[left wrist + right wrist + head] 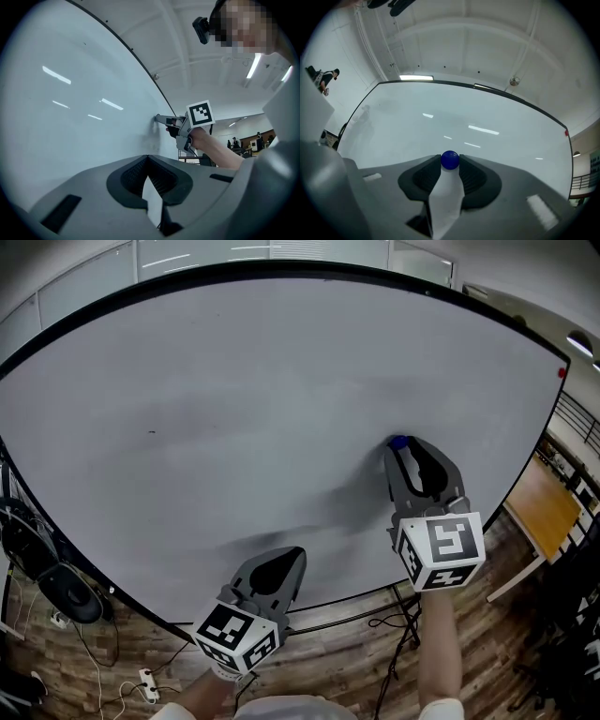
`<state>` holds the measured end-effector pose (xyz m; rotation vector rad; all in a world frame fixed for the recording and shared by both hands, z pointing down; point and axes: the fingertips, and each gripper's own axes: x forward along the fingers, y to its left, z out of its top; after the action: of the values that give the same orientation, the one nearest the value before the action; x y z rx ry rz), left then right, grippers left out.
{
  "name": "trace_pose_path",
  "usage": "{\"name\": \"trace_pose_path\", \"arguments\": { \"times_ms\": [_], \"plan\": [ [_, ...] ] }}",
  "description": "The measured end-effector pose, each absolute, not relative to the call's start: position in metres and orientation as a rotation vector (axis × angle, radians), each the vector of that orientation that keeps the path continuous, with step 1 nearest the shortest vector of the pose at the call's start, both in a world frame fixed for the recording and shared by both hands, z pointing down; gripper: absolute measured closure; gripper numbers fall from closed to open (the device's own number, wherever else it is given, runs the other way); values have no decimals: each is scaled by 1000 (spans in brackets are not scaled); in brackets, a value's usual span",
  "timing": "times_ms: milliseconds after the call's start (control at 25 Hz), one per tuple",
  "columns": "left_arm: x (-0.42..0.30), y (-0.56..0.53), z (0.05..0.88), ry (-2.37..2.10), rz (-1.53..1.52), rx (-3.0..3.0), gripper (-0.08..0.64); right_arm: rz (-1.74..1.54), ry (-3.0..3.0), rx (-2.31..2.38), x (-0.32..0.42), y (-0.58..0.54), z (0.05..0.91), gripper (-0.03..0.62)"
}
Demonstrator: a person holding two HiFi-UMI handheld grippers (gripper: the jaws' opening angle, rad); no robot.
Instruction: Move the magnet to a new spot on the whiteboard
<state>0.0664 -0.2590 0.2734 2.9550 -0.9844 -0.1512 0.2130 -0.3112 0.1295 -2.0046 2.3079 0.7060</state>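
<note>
From the head view the magnet [397, 441] is mostly hidden, only a blue sliver showing past the tips of my right gripper [398, 450]. The right gripper view shows it whole: a blue ball [450, 160] with my fingers clamped on either side of it. It sits against the whiteboard [234, 409], right of the middle and nearer the right edge than the left. My right forearm reaches up from below, the gripper pointing into the board. My left gripper [296, 554] hangs lower, by the bottom edge, its fingers together at the tips with nothing between them [148, 157]; whether they touch the board I cannot tell. A small red thing [562, 372] on the board's upper right edge is too small to make out. I can read no writing on the board.
</note>
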Motion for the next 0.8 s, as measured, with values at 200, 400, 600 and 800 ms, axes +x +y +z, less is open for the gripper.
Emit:
{"name": "trace_pose_path", "arguments": {
  "times_ms": [200, 400, 600, 800],
  "plan": [
    [62, -254, 272, -998, -160, 2956, 554, 710, 2314, -2033, 212, -314, 131, 461],
    [52, -254, 276, -1009, -156, 2933, 554, 692, 2304, -2040, 211, -319, 131, 462],
    [48, -248, 282, -1002, -142, 2924, 554, 624, 2309, -2047, 213, -322, 133, 462],
    [45, -238, 282, -1002, -137, 2936, 554, 627, 2284, -2053, 216, -312, 131, 460]
  ]
}}
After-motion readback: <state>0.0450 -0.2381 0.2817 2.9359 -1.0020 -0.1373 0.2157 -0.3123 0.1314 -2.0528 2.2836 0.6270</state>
